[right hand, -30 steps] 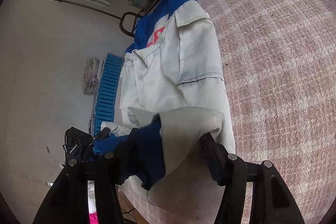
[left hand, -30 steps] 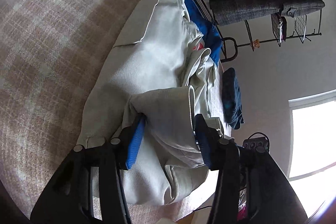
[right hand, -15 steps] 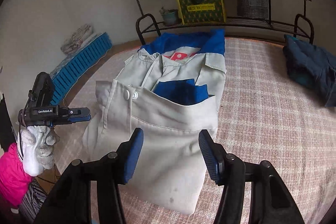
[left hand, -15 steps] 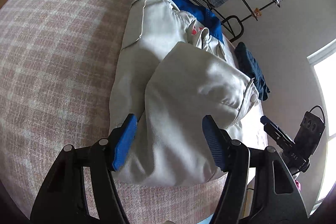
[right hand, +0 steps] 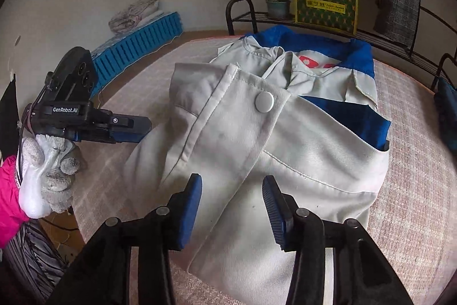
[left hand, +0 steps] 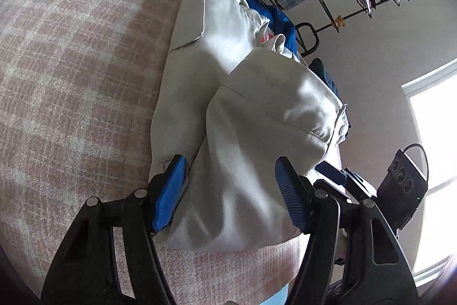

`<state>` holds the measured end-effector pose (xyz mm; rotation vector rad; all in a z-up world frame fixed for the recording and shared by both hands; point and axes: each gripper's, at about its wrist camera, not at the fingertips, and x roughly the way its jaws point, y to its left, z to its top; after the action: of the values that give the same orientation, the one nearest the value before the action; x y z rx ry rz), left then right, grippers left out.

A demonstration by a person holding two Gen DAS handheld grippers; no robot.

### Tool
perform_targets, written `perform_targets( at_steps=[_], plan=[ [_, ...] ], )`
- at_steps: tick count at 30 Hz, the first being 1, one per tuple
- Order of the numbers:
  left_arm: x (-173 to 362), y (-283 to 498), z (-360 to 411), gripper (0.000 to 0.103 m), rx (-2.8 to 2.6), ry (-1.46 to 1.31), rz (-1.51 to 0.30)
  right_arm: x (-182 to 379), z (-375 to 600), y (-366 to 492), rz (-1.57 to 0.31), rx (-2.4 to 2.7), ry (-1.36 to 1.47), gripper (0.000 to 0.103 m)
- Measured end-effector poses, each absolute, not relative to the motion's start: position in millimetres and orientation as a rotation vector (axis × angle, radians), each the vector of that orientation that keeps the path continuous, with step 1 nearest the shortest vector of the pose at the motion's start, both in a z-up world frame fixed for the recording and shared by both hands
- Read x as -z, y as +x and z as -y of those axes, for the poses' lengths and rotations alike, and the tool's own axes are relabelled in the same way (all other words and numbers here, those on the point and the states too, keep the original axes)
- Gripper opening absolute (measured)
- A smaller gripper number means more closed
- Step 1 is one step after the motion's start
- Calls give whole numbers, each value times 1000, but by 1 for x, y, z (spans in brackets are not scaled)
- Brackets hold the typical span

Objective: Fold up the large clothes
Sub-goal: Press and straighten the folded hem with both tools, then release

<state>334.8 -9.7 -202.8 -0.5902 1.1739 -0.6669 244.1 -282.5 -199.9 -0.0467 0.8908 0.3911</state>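
Note:
A light grey work jacket with a blue collar and lining lies folded on the pink plaid bed cover, its lower part laid over the chest. It also shows in the left wrist view. My left gripper is open just above the jacket's near folded edge, holding nothing. My right gripper is open above the near edge of the jacket, holding nothing. The left gripper also shows in the right wrist view, off the bed's left side, in a gloved hand.
A black metal rack with a yellow-green bag and hanging clothes stands behind the bed. A dark blue garment lies at the bed's right edge. A blue slatted crate sits on the left. A window is at the right.
Both grippers let go of the jacket's lower part, which now lies folded over the chest. Both have drawn back toward the near edge and stand open.

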Motion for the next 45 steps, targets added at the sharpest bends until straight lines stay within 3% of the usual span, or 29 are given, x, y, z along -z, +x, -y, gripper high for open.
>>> perform_targets(
  at_steps=[7,9,10,11,14,21,30,40,45],
  plan=[
    [217,336,23,64,737,-552,-1192,221,318,258,-971,-294,103,43],
    [219,327,18,57,732,-575,-1201,224,324,259,-975,-285,128,41],
    [219,321,15,49,726,-590,-1207,225,326,258,-974,-283,135,40],
    [219,315,13,34,713,-584,-1213,225,325,259,-972,-280,135,40],
    [212,294,9,19,684,-561,-1222,223,316,262,-967,-285,111,43],
    [209,289,6,27,547,-458,-1213,223,290,263,-986,-223,-48,42],
    [135,257,45,28,432,-31,-897,186,310,213,-906,-32,-77,41],
    [195,303,75,30,405,29,-1055,219,315,210,-1006,-17,-113,42],
    [192,302,76,30,398,30,-1042,220,322,209,-1039,-31,-70,42]
  ],
)
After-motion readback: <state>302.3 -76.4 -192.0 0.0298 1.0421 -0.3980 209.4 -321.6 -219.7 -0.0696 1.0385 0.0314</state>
